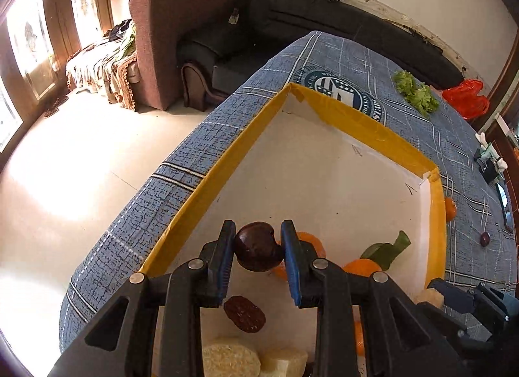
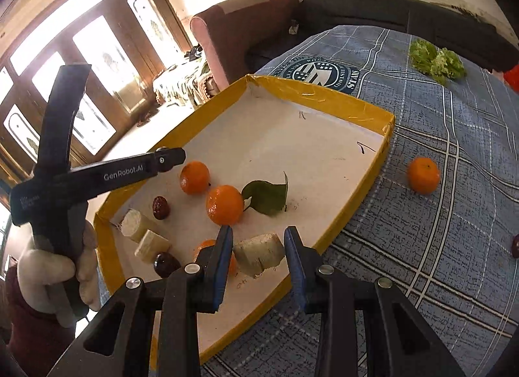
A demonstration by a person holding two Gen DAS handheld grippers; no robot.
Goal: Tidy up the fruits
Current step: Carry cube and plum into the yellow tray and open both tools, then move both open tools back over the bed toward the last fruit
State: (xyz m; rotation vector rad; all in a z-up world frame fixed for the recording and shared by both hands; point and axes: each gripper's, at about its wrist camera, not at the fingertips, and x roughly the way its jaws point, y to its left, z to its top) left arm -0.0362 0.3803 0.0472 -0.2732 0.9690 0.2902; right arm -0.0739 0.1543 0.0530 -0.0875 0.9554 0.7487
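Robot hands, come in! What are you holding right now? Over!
Left gripper: jaws shut on dark red date, over yellow-rimmed tray. Right gripper: jaws shut on pale sugarcane chunk. One tangerine left on blue cloth. Nothing blocking.

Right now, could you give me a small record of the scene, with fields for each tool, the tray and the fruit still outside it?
left tool: shut on a dark brown date, held above the tray
right tool: shut on a pale cut piece, over the tray's near side
tray: white floor, yellow rim, on the blue checked cloth
inside tray: oranges, one with a green leaf; dates; pale cut pieces
outside tray: one orange and one dark fruit on the cloth
also on cloth: green lettuce
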